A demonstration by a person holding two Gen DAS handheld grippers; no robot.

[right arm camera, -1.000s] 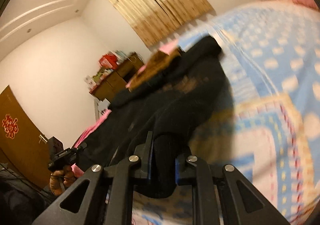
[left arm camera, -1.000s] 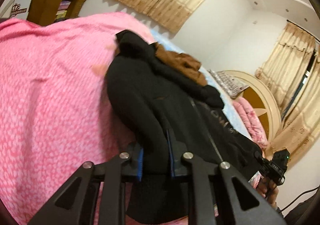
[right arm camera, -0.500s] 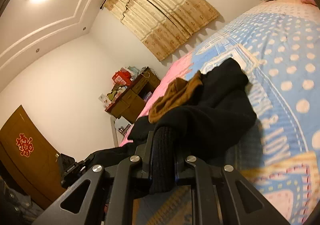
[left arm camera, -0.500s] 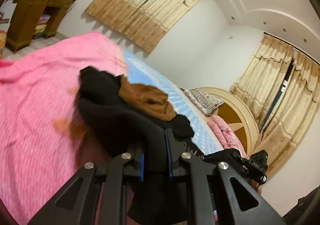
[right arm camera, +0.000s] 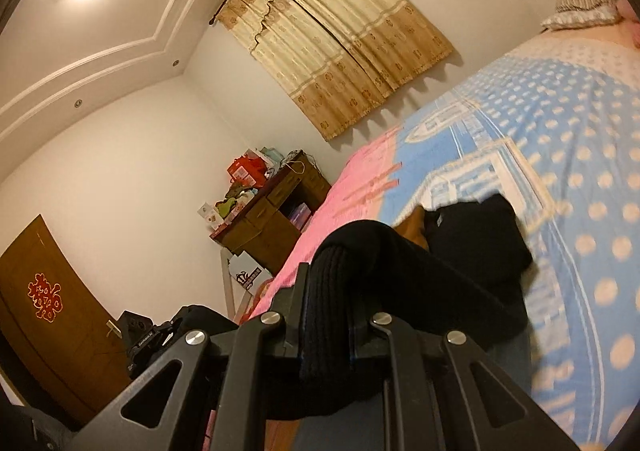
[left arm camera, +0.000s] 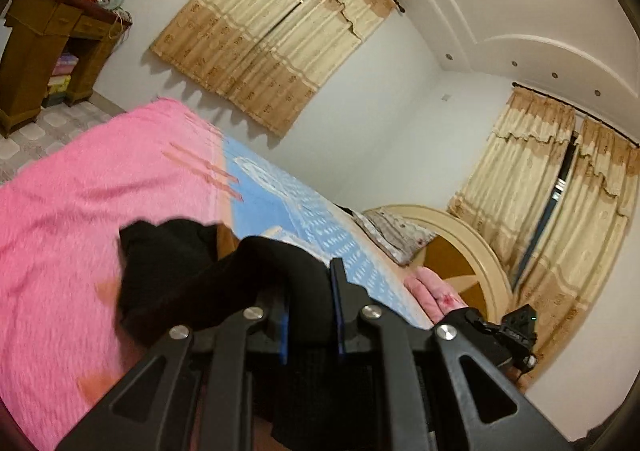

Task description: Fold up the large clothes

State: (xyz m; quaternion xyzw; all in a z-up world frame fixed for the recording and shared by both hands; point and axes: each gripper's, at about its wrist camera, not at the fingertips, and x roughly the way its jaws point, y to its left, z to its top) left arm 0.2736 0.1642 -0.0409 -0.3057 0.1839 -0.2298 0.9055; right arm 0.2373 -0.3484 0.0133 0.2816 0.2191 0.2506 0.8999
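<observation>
A black jacket [left arm camera: 176, 275] with a brown lining hangs lifted above the bed. My left gripper [left arm camera: 310, 315] is shut on a thick fold of it, which drapes over the fingers. My right gripper [right arm camera: 326, 315] is shut on a ribbed black cuff or hem [right arm camera: 332, 291] of the same jacket [right arm camera: 472, 247]. The far end of the jacket trails down to the bedding. Each gripper shows at the edge of the other's view, the right gripper [left arm camera: 516, 327] low right and the left gripper [right arm camera: 144, 339] low left.
The bed has a pink blanket [left arm camera: 68, 211] and a blue dotted sheet [right arm camera: 580, 155]. A wooden desk [left arm camera: 44, 35] with clutter stands by the wall. Pillows [left arm camera: 396, 231] and a round headboard [left arm camera: 460, 247] are at the far end. A brown door [right arm camera: 44, 315] is at the left.
Both grippers have risen and tilted up, lifting the jacket off the bed. Much less of the jacket lies on the bedding and more of the ceiling and walls shows.
</observation>
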